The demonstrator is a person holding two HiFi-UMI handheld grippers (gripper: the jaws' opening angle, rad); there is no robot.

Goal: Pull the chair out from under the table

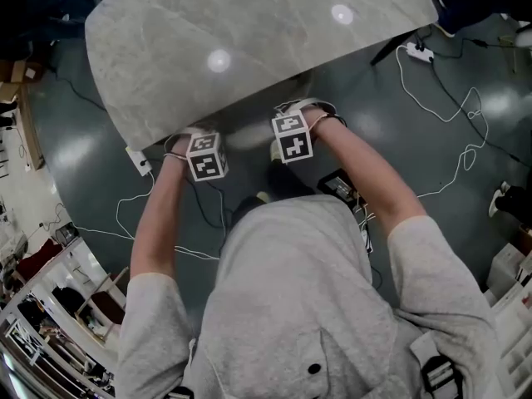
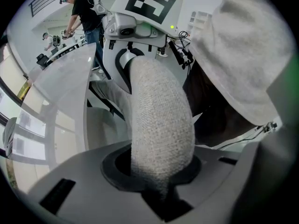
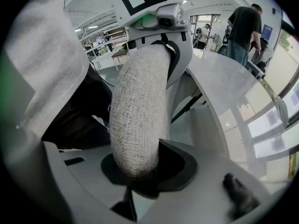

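Note:
The chair's backrest (image 2: 159,115) is a curved rim in pale grey woven fabric. It runs between both grippers. My left gripper (image 2: 159,181) is shut on the rim, which fills its jaws. My right gripper (image 3: 140,171) is shut on the same backrest (image 3: 138,106) further along. In the head view the left gripper (image 1: 204,152) and right gripper (image 1: 293,135) point down at the near edge of the grey marble table (image 1: 249,32). Only a strip of the backrest (image 1: 249,135) shows between them. The seat and legs are hidden under the table and my arms.
White cables (image 1: 465,115) and a power strip (image 1: 420,52) lie on the dark floor to the right of the table. More cable loops lie at the left (image 1: 125,214). A person (image 3: 243,27) stands beyond the table's far side; a person (image 2: 86,13) also stands there in the left gripper view.

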